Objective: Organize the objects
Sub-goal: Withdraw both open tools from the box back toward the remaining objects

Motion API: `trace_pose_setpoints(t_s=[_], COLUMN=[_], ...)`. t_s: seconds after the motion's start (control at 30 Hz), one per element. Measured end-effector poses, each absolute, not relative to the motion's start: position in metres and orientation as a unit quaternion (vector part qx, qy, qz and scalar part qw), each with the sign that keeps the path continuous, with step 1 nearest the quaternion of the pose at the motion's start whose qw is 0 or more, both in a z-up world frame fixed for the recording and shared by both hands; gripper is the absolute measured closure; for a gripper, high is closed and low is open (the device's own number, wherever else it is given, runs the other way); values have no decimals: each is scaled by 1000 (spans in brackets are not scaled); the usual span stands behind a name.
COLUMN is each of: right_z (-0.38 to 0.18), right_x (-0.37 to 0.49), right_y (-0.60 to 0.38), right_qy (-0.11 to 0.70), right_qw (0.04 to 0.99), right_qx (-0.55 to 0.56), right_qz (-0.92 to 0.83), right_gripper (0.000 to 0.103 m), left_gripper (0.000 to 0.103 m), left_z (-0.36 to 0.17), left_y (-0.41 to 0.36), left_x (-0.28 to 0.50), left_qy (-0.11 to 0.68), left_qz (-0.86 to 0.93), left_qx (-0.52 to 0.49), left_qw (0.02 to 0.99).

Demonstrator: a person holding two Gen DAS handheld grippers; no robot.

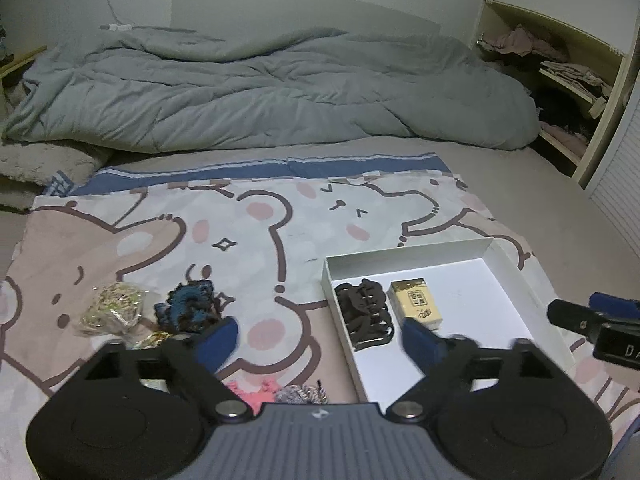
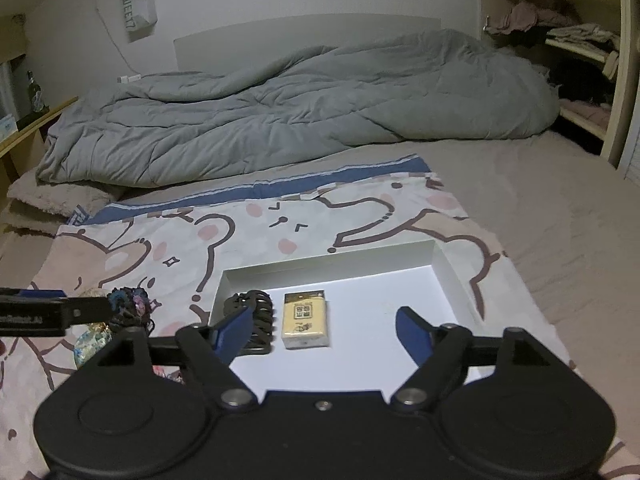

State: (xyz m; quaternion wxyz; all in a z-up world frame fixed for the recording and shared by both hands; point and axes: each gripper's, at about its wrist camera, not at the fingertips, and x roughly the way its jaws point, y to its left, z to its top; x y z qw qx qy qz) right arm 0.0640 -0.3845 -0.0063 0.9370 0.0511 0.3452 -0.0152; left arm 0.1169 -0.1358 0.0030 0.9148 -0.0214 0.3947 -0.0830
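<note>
The left wrist view shows more of the loose things on the cloth: a gold and white bundle, a blue and black scrunchie, and near the bottom edge a pink piece and a grey fuzzy piece. The right wrist view shows the scrunchie only partly, behind the tip of the other tool, but it shows a white bag hanging on the far wall and a bottle on a shelf at the far left.

All lies on a cartoon bear cloth spread over a bed. A grey quilt is crumpled at the far side, and open shelves with clothes stand at the far right.

A white box lies on the cloth. Inside, at its left part, a black hair clip lies just beside a yellow pack.

The left gripper has its jaws wide apart and holds nothing; its right finger is over the box, near the clip and the pack, and its left finger is near the scrunchie. The right gripper is also apart and empty, above the box; the pack lies between its fingers, the clip partly behind the left one.
</note>
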Motion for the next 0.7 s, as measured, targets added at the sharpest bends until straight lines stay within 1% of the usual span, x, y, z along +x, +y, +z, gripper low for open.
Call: trace_pose_setpoints(t_s=[0.13, 0.2, 0.3, 0.5, 0.7], right_z=[-4, -3, -2, -2, -4], right_x=[54, 50, 45, 32, 22], right_y=[-383, -381, -378, -373, -377], right_qy=[343, 341, 340, 342, 341], right_qw=[938, 939, 940, 939, 939], right_qx=[46, 41, 36, 26, 27], right_qz=[-18, -19, -21, -34, -40], right_gripper=[17, 10, 5, 1, 1], left_gripper=[2, 0, 0, 0, 0], left_z=[9, 11, 11, 4, -5], left_y=[-131, -130, -129, -129, -127], left_x=[102, 96, 88, 78, 71], left_qy=[378, 373, 370, 372, 374], left_qz=[-85, -85, -88, -89, -96], left_qx=[-15, -15, -13, -6, -5], left_qw=[922, 924, 925, 924, 922])
